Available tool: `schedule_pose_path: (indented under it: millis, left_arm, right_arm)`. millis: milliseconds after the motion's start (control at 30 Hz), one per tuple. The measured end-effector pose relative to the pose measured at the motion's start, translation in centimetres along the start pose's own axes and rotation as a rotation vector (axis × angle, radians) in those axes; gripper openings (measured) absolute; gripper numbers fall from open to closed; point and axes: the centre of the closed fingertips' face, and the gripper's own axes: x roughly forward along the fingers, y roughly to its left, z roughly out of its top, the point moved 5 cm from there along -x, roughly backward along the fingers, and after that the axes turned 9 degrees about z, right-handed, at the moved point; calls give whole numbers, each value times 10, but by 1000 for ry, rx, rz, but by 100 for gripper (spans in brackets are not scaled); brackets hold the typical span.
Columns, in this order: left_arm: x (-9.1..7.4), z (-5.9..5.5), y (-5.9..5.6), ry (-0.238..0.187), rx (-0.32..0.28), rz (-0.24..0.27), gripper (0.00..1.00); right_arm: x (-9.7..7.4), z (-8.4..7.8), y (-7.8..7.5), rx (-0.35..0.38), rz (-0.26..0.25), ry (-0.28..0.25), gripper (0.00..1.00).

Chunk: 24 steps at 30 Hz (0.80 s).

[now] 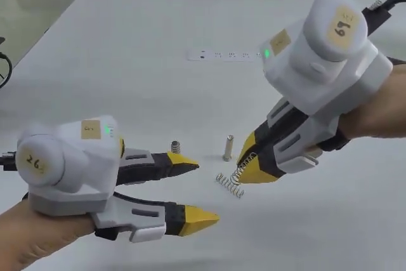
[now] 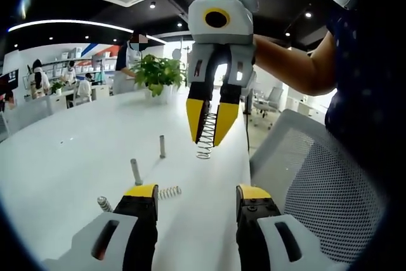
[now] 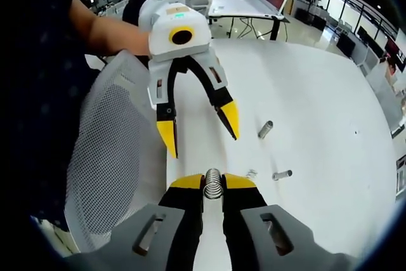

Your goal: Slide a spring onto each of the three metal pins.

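White and smooth, the bench (image 1: pixel 127 61) runs wide and bare toward its far edge, where a flat white power strip (image 1: pixel 225 55) lies well apart from the work. The left gripper (image 1: pixel 206 193), numbered with something beginning 26, lies low at the near left with its yellow-tipped fingers apart on nothing. The right gripper (image 1: pixel 250 164), marked 69 with a green light on its body, tilts down from the right. Its fingers are clamped on a thin steel held spring (image 3: pixel 213 184), which hangs down between the tips toward the bench.

A loose spring (image 1: pixel 229 184) lies flat on the bench just beside those tips. An upright bare pin (image 1: pixel 228 147), a plain metal cylinder, stands just beyond it. A ribbed pin (image 1: pixel 176 147) stands to its left, near the left gripper's upper finger. In the left gripper view a second bare pin (image 2: pixel 162 146) stands farther off. A grey mesh chair (image 2: pixel 317 176) sits against the bench's near edge, and a potted plant (image 2: pixel 155 74) stands at the far end.
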Motion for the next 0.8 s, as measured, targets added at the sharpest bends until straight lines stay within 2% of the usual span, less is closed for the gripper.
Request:
schedule_pose_path:
  millis: [333, 800]
  left_arm:
    - [-4, 2, 6, -14, -32, 32, 49]
    - [-7, 3, 10, -25, -56, 52, 51]
  right_arm:
    - [-9, -11, -5, 31, -27, -8, 8]
    - [-25, -22, -12, 71, -65, -20, 8]
